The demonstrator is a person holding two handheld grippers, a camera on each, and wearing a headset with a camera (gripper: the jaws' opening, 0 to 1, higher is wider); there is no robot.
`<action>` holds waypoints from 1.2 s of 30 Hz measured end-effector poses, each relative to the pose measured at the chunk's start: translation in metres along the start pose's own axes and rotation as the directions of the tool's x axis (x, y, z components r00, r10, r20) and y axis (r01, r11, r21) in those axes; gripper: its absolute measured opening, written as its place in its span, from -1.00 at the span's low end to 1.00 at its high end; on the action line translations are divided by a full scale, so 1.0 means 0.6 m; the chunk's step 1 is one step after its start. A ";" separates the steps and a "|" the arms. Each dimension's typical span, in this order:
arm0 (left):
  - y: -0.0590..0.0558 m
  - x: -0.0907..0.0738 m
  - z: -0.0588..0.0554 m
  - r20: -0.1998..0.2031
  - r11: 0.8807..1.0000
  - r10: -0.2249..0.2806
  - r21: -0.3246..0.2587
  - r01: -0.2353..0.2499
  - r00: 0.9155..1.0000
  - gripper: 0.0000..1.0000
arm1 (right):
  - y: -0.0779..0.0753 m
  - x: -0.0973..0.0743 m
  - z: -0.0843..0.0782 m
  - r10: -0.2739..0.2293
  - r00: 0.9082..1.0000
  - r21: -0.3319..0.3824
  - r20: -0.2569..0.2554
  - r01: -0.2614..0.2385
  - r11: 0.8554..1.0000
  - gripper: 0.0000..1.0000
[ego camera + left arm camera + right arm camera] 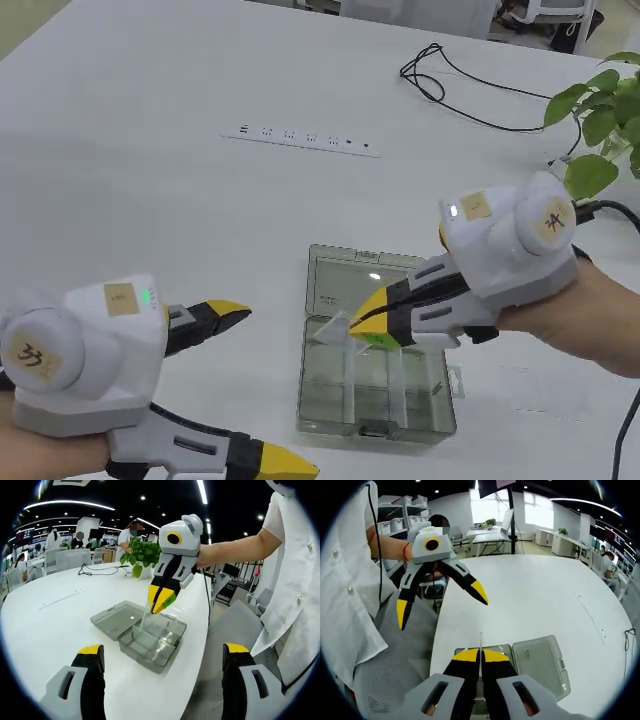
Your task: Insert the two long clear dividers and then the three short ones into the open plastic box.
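The open clear plastic box [432, 395] lies on the white table, its lid [340, 275] flat behind it. Two clear dividers [350, 385] stand lengthwise inside it. My right gripper [362, 322] hovers over the box's near-left part, shut on a small clear divider [333, 328]. The left gripper view shows that divider [146, 617] hanging from the right gripper [161, 602] just above the box [150, 642]. Edge-on, the divider [480, 641] rises from my shut right gripper [480, 655]. My left gripper [262, 390] stands open and holds nothing, left of the box.
A white power strip [300, 138] lies further back on the table. A black cable [450, 85] loops at the back right near a green plant [600, 130]. A person's arm [590, 325] comes in from the right.
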State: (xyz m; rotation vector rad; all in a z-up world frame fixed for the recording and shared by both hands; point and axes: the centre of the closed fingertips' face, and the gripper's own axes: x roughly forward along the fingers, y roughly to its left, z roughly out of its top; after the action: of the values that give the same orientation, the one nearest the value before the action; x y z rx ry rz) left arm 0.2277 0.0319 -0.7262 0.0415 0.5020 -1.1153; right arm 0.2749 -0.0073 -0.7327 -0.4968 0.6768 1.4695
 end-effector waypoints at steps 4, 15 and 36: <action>0.001 0.001 -0.001 -0.004 1.000 0.001 -0.005 -0.001 1.000 1.00 | 0.000 0.006 -0.011 0.005 1.000 0.016 -0.007 -0.005 1.000 -0.94; 0.003 0.003 0.000 -0.001 1.000 0.005 -0.007 -0.005 1.000 1.00 | -0.010 0.020 -0.028 -0.004 1.000 0.026 -0.013 0.004 1.000 -0.95; 0.003 0.012 -0.001 0.004 1.000 -0.003 -0.020 0.004 1.000 1.00 | -0.001 0.045 -0.033 0.000 0.999 -0.047 -0.045 -0.002 0.999 -0.95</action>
State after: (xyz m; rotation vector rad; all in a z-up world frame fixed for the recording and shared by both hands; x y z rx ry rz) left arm 0.2316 0.0268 -0.7300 0.0211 0.5095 -1.1136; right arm 0.2725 -0.0008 -0.7656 -0.5676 0.6791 1.4817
